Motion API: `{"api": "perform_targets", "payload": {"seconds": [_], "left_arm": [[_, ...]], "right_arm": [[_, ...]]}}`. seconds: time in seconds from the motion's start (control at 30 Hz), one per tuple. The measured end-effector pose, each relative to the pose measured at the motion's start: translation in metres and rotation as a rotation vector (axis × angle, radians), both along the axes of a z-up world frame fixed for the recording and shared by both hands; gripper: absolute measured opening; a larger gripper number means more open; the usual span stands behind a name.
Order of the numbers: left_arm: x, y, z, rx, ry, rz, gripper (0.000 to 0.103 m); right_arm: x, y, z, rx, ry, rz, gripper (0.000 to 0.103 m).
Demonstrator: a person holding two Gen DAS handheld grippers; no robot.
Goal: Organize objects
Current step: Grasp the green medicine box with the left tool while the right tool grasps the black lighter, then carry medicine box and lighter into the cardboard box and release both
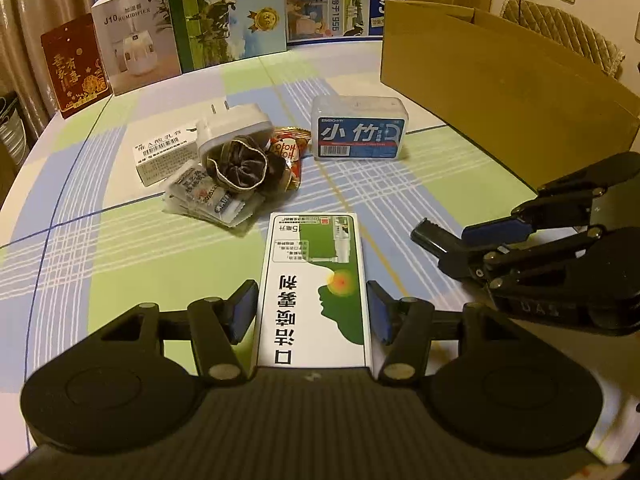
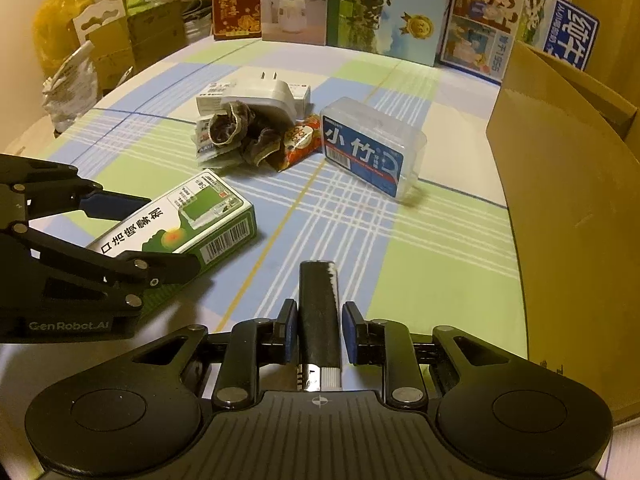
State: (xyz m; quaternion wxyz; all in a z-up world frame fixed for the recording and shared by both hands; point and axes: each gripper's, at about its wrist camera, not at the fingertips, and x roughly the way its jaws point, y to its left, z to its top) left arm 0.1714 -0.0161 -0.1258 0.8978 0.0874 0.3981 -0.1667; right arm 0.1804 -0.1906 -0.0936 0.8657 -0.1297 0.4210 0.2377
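The left hand-held gripper point(image 1: 312, 308) straddles a green-and-white box point(image 1: 314, 284), long axis along its open fingers. The right hand-held gripper point(image 2: 318, 330), open, straddles a black tube point(image 2: 320, 312), nearer the cardboard box point(image 2: 568, 240) at the tabletop's point(image 2: 440, 264) right edge.

Warm, yellowish indoor light tints both views, moderately bright. Soft shadows pool beneath things on the worktop point(image 1: 120, 264). Fisheye distortion bends the edges, corners vignette black, and detail looks slightly soft.
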Motion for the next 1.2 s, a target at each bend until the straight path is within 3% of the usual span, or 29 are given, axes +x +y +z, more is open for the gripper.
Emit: {"api": "perform_targets", "payload": {"seconds": [0.33, 0.6, 0.93, 1.2], "left_arm": [[0.0, -0.003, -0.004, 0.01, 0.016, 0.006, 0.051], [-0.006, -0.002, 0.005, -0.025, 0.05, 0.048, 0.05], [-0.033, -0.014, 0.05, -0.1, 0.03, 0.104, 0.05], [-0.057, -0.042, 0.092, -0.135, -0.017, 0.078, 0.05]], "right_arm": [[0.003, 0.0, 0.002, 0.02, 0.021, -0.031, 0.019], [-0.002, -0.012, 0.02, 0.075, 0.018, -0.09, 0.019], [-0.023, -0.035, 0.069, 0.134, -0.021, -0.157, 0.019], [-0.043, -0.062, 0.116, 0.169, -0.09, -0.199, 0.019]]}}
